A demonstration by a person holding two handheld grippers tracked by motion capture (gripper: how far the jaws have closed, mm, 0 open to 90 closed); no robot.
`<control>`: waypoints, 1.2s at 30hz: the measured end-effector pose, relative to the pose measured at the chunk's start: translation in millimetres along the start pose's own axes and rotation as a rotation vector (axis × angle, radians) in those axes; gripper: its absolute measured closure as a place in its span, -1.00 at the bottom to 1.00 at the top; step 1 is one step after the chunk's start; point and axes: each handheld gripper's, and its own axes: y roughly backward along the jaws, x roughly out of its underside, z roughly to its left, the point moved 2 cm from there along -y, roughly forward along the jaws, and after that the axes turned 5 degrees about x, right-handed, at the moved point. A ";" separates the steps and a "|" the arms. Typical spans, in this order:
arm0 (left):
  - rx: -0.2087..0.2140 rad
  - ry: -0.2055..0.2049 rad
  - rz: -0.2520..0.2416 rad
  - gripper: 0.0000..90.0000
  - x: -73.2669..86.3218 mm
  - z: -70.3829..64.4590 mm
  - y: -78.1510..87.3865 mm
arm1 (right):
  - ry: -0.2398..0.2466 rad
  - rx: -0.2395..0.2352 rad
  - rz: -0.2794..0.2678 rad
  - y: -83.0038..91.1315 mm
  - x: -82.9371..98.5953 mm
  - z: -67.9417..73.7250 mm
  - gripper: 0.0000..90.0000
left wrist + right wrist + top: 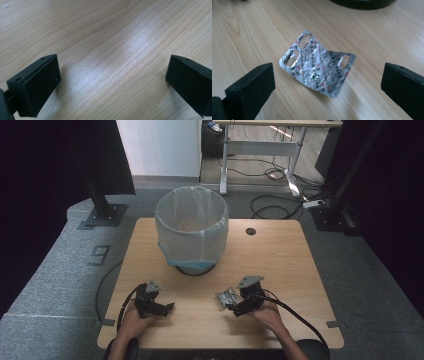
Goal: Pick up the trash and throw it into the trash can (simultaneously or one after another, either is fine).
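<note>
The right gripper (231,306) is sitting low over the near right part of the table (280,255), its jaws standing wide apart with nothing between them yet. Just ahead of those jaws a blister pack (318,65) is lying on the wood; in the high view the same pack (227,296) is showing as a small silvery scrap touching the gripper's tip, well short of the bin (191,225) that is standing at the middle of the far half of the table.

The pack is bending upward along a crease near its middle, so one half is resting on the table while the other is rising off it. Several pockets are looking pressed open. My judgement: the item is very light, thin and springy, with a slick foil face, and it is likely to skate away or flip if nudged from one side only. It is not fragile in any way that matters, though a hard squeeze will be crumpling it further.

The best hold appears to be across the raised fold, one jaw on each side of the ridge, where there is height to bite on. The flat edges lying against the wood are offering little purchase.

The left gripper (155,306) is resting near the table's near left, jaws likewise apart over bare wood.
</note>
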 end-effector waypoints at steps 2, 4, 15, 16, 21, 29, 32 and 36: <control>0.001 0.000 0.000 -1.00 0.0 0.0 0.0 | 0.009 -0.011 0.004 -5.6 2.2 4.0 -1.00; 0.001 0.000 -0.001 -1.00 0.0 0.0 0.0 | 0.009 -0.014 0.002 -9.2 3.2 6.1 -1.00; 0.001 0.000 0.000 -1.00 0.0 0.1 0.0 | 0.005 -0.010 0.005 -25.9 4.2 7.4 -1.00; 0.001 0.000 0.000 -1.00 0.0 0.1 0.0 | 0.005 -0.010 0.005 -25.9 4.2 7.4 -1.00; 0.001 0.000 0.000 -1.00 0.0 0.0 0.0 | 0.011 -0.022 0.005 -30.5 1.1 8.1 -1.00; 0.001 0.000 0.000 -1.00 0.0 0.1 0.0 | 0.019 -0.030 0.011 -38.4 -3.2 8.0 -1.00; 0.001 0.000 0.000 -1.00 0.0 0.1 0.0 | 0.021 -0.033 0.013 -39.4 -4.0 8.2 -1.00; 0.001 0.000 0.000 -1.00 0.0 0.1 0.0 | 0.043 -0.034 0.022 -40.6 -4.4 8.2 -0.88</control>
